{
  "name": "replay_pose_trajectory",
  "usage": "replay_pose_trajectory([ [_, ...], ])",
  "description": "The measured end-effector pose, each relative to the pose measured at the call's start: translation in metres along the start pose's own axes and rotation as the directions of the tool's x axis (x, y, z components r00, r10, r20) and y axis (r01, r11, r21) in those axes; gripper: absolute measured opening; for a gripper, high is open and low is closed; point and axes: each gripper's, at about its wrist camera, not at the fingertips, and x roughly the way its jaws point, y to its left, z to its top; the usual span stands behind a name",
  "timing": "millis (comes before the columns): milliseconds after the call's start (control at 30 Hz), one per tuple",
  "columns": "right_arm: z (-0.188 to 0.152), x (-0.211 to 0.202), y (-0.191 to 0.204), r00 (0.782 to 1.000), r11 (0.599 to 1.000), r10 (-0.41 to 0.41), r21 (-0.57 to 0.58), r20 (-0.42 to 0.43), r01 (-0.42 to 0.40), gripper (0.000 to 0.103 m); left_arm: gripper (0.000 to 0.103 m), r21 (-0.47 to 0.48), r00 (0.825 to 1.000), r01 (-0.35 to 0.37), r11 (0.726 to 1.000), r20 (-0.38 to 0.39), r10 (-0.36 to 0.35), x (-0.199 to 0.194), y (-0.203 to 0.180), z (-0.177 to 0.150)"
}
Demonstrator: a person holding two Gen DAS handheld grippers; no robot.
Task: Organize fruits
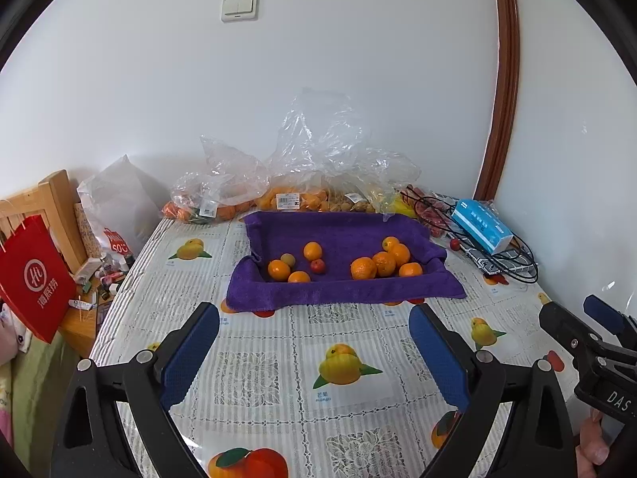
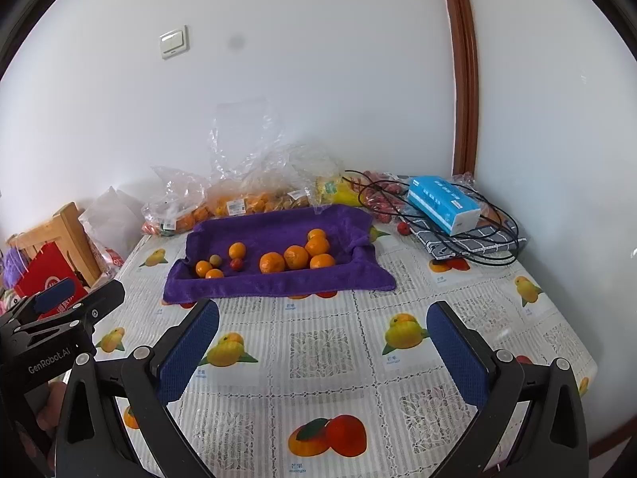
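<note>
Purple towel (image 1: 342,239) lining a shallow tray on the worktop (image 1: 278,342), its edges folded up. Inside it, two clusters of fruit: oranges (image 1: 380,263) at right; at left more oranges with one small red fruit (image 1: 317,266) and one greenish-brown fruit (image 1: 287,259). Behind the towel, clear plastic bags (image 1: 239,191) of oranges against the wall (image 1: 318,59). Left tool (image 1: 314,358) and right tool (image 2: 322,354) both stand wide open and empty over the fruit-printed cloth, well short of the towel. The left view alone shows the whole red bag (image 1: 34,279) and clutter beside the worktop; the right view shows the blue box (image 2: 442,203) and black cable (image 2: 493,251) more fully. Light switch (image 1: 239,6) on the wall; brown door frame (image 1: 505,79) at right.
</note>
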Motion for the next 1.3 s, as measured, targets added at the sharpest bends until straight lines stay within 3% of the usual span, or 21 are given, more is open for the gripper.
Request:
replay_pose_trajectory([
  [1300,-0.006,-0.001,0.011,1.0,1.0,0.016,-0.017,-0.008,-0.016,0.103,0.097,-0.011,1.0,-0.021,1.0,0.007,0.021,-0.006,0.0,0.001],
])
